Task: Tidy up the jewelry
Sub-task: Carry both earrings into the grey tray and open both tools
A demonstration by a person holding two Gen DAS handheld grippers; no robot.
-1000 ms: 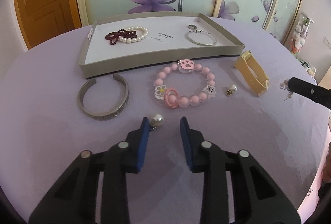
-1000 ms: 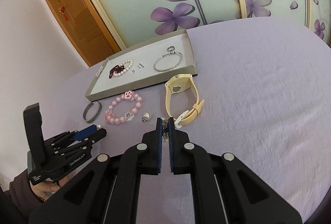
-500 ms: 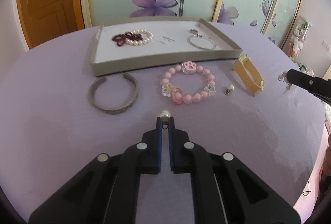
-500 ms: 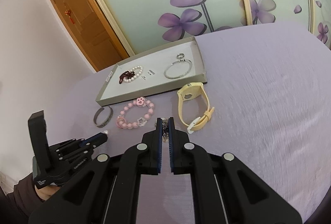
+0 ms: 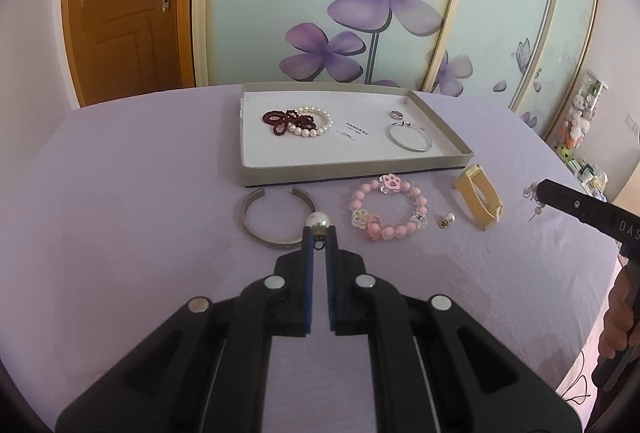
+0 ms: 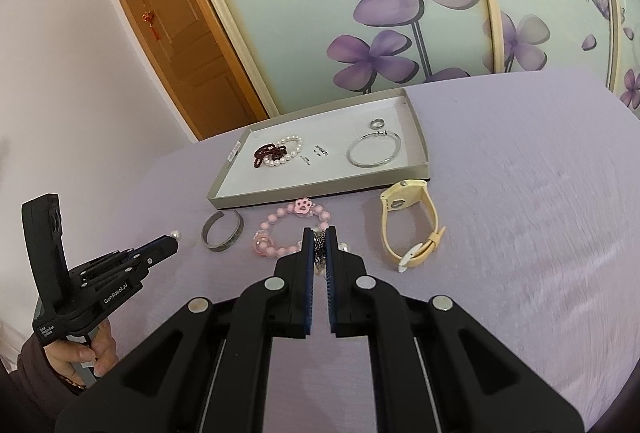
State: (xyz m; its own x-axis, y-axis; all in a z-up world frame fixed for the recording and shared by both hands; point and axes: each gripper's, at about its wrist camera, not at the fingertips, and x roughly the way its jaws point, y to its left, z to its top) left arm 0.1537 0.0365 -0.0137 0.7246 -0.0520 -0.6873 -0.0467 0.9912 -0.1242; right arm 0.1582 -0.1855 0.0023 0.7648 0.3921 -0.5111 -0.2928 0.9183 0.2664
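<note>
Between left gripper tips, round glossy pearl earring, dark hook

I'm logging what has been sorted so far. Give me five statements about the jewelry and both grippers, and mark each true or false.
1. The left gripper grips a pearl earring. True.
2. The pink bead bracelet lies inside the tray. False: it lies on the purple cloth in front of the tray.
3. The right gripper is shut on a small silvery piece. True.
4. The yellow watch sits in the tray. False: it is on the cloth beside the tray's near corner.
5. The silver bangle lies in the tray. True.
</note>
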